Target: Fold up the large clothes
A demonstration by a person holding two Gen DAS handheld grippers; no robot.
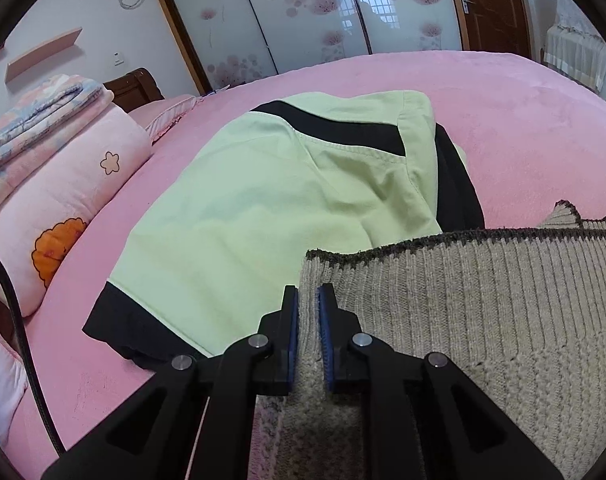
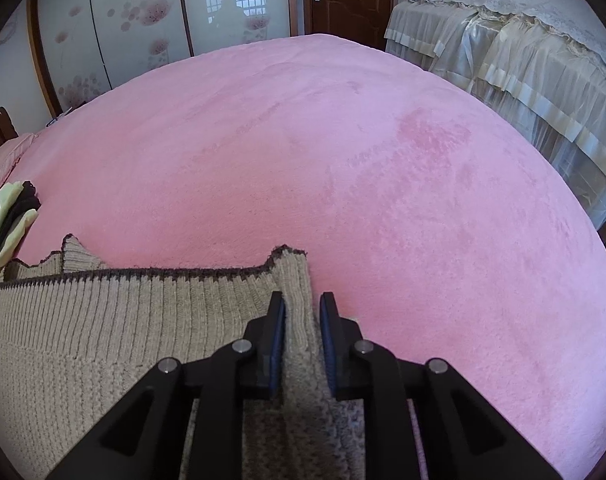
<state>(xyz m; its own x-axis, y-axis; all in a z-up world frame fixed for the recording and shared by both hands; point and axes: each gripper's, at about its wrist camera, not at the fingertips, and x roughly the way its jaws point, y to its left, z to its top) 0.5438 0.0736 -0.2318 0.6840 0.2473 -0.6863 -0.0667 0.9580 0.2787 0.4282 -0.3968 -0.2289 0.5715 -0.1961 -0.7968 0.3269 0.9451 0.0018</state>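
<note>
A beige ribbed knit sweater (image 1: 483, 300) with a dark-trimmed hem lies on the pink bed (image 1: 523, 120), its hem edge stretched between both grippers. My left gripper (image 1: 308, 292) is shut on the sweater's left corner, and the cloth fills the narrow gap between its blue pads. In the right wrist view the sweater (image 2: 123, 312) runs off to the left. Its right corner sits between the pads of my right gripper (image 2: 301, 300), whose jaws stand slightly apart, the right pad just off the cloth. Both grippers point down at the bed.
A light green shirt with black trim (image 1: 243, 208) lies folded beyond the sweater's left end, its edge also showing as the green shirt (image 2: 7, 216). Pink pillows (image 1: 63, 200) and a folded blanket (image 1: 35, 116) sit far left. Wide pink bedspread (image 2: 343, 160) stretches ahead; a cream-covered bed (image 2: 523, 60) stands right.
</note>
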